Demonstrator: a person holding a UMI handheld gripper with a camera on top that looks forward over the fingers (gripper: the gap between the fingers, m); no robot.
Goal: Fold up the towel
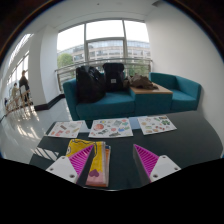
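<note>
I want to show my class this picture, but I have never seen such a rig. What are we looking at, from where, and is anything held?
The camera rides on a hand-held gripper and looks forward along its two fingers, the pink-padded shapes nearest the lens. A folded yellow and pink cloth, probably the towel, lies by the left finger; whether the fingers press on it I cannot tell. Beyond them, three patterned sheets lie in a row on a dark table. Behind stands a teal sofa with two dark bags, before large windows. A person stands far off, beside the sofa.
</note>
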